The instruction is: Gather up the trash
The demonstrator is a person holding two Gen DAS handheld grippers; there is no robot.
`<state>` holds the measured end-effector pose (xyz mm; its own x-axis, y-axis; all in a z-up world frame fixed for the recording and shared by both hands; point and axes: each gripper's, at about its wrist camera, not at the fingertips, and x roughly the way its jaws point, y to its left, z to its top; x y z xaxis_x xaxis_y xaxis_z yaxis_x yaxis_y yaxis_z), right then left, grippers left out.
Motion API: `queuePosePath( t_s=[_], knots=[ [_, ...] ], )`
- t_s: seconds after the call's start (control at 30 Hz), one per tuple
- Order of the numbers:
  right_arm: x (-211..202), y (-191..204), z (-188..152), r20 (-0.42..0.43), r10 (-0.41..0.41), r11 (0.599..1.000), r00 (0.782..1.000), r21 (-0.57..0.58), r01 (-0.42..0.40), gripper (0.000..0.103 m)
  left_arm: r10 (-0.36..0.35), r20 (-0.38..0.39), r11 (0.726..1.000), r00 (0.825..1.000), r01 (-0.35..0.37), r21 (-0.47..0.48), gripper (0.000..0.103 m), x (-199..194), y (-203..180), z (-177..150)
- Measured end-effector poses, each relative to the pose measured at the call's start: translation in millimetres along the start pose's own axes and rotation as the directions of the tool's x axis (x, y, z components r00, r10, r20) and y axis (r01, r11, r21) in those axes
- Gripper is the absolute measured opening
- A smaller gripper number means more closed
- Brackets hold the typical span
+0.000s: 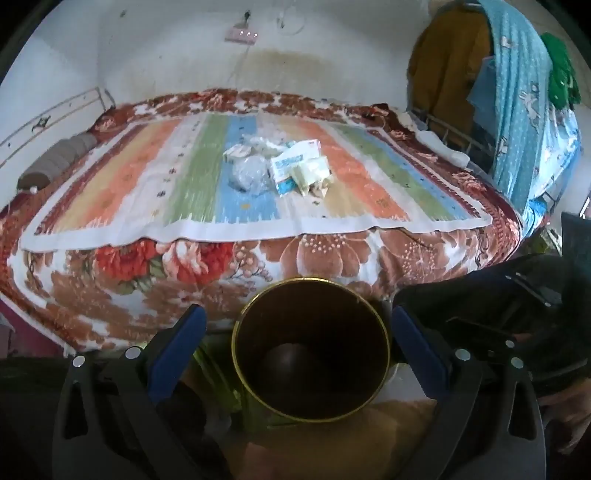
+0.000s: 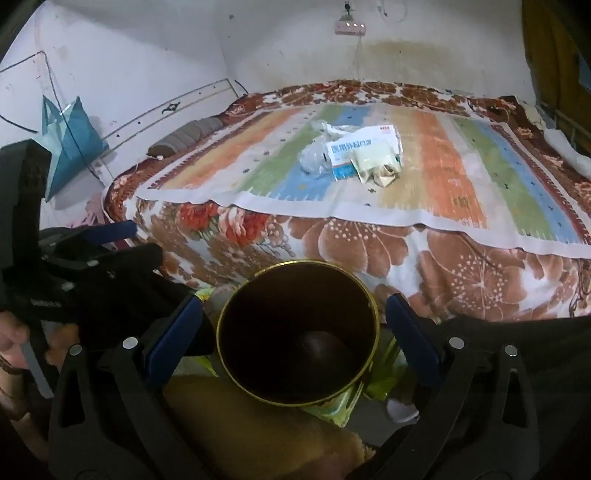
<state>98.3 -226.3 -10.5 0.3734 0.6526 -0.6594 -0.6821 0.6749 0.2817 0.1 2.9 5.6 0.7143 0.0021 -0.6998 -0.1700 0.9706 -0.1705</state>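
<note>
Though blurred, box label maybe reads 医用.

Left tool, fingers spread wide apart, flanking a dark gold-rimmed bin standing just before the bed, with a trash pile lying mid-bed beyond the bin.

You face a bed under a floral blanket, with a striped cloth spread on top. Behind it your wall is white and stained, carrying a pink power strip. A blue bag hangs at left; clothes hang at right.
</note>
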Motion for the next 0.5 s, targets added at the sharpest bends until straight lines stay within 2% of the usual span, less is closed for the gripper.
queuePosePath(
  t_s=[0.1,0.2,0.27,0.3,0.37,0.5],
  knots=[
    [-4.5,8.2,-5.3,0.015,0.014,1.0,1.0,0.008,-0.014,0.094,-0.011,-0.012,0.999,1.0,0.011,-0.048,0.097,-2.0,7.6,1.6],
    [-2.9,11.2,-7.7,0.012,0.004,1.0,1.0,0.015,-0.004,0.094,-0.016,0.007,1.0,1.0,0.016,-0.017,0.097,0.4,7.2,-1.6],
    [-2.8,9.8,-7.8,0.01,0.005,1.0,1.0,0.016,-0.005,0.094,-0.012,-0.006,1.0,1.0,0.012,-0.029,0.097,4.8,8.3,-3.0],
    [-2.4,9.5,-8.2,0.006,0.011,1.0,1.0,0.016,-0.011,0.094,-0.034,-0.025,0.999,0.999,0.033,-0.039,0.097,7.5,7.5,-1.5],
    [-2.4,10.2,-8.4,0.003,0.007,1.0,1.0,0.013,-0.007,0.094,-0.059,-0.016,0.998,0.998,0.059,-0.024,0.097,6.5,3.3,0.9],
    [-2.3,11.5,-9.6,0.001,0.0,1.0,1.0,0.002,0.0,0.094,-0.057,-0.014,0.998,0.998,0.057,-0.026,0.097,5.7,0.9,1.7]
  ],
)
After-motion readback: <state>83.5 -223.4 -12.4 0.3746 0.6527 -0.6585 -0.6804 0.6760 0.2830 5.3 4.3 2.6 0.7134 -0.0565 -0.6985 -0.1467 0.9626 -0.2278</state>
